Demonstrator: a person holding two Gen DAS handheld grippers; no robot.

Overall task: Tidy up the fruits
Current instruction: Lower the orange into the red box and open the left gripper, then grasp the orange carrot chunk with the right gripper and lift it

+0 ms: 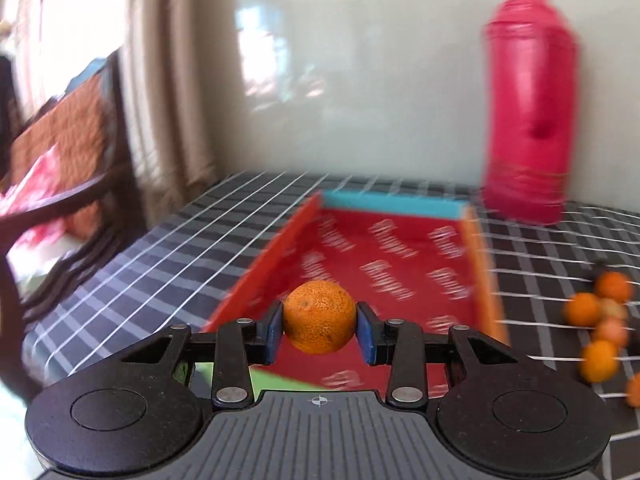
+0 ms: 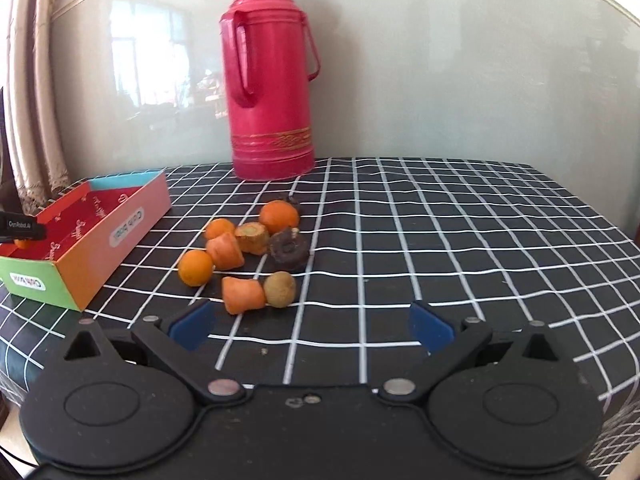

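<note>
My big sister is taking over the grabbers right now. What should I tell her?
Left hand-held gripper: shut on a small round orange fruit, over the red-lined cardboard box.
Right hand-held gripper: open, holding nothing, above the black checked tablecloth.
Pile by the tall red thermos flask: three more round orange fruits, cut carrot chunks, a brownish round fruit, one dark ring-shaped piece.
Done: no fruit visibly resting in the box.
Left: drop this fruit, then sort the pile.
</note>
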